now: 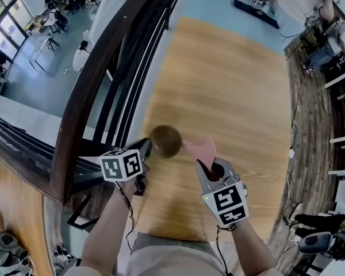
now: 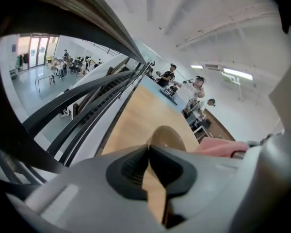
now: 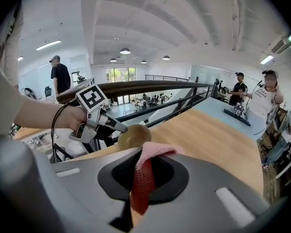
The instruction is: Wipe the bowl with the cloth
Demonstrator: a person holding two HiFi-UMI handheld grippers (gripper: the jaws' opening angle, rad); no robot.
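Light wooden worktop bordered on its left by a dark railing, with an open hall below. The left gripper has its jaws pinched on the rim of the round olive-brown bowl, near the worktop's left edge. The right gripper is clamped on the pink knitted cloth, whose free end reaches just beside the bowl.

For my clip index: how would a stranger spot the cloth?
Over the long wooden table, find the right gripper. The cloth is the pink knitted piece pinched in it, beside the brown bowl, the only soft pink thing there.
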